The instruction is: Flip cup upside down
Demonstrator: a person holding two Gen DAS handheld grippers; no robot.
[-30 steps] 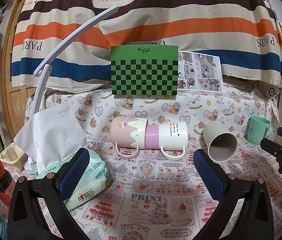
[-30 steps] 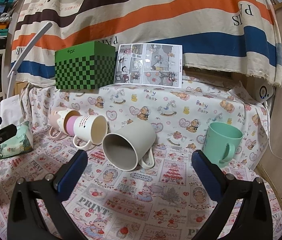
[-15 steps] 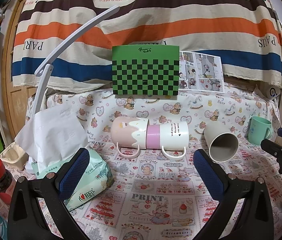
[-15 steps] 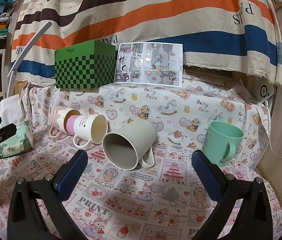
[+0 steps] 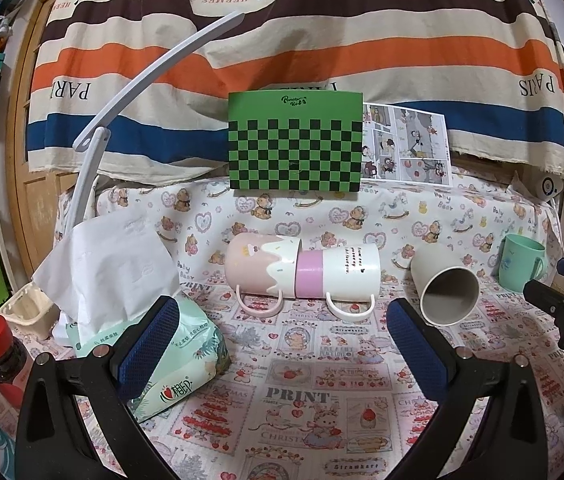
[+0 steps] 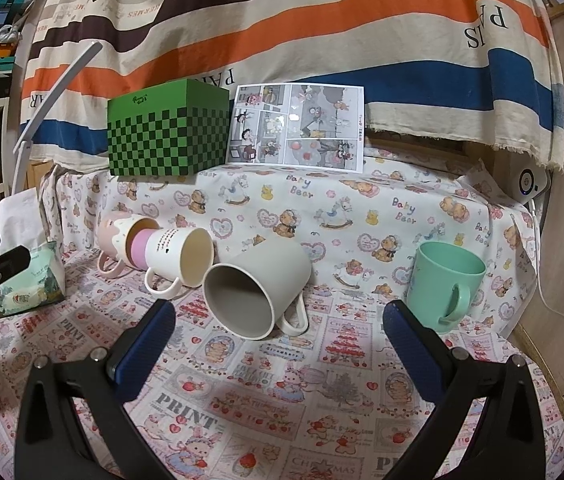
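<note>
The grey cup [image 6: 256,294] lies on its side left of the upright green cup [image 6: 444,284], mouth toward the right gripper [image 6: 278,346]. Both grippers' fingers [image 5: 148,340] gape empty. Best approach: straddle the body squarely, then rotate rim-down.

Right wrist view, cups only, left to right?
Pink cup → white cup with pink band, nested in the pink one → grey cup on its side → green cup, upright.
</note>
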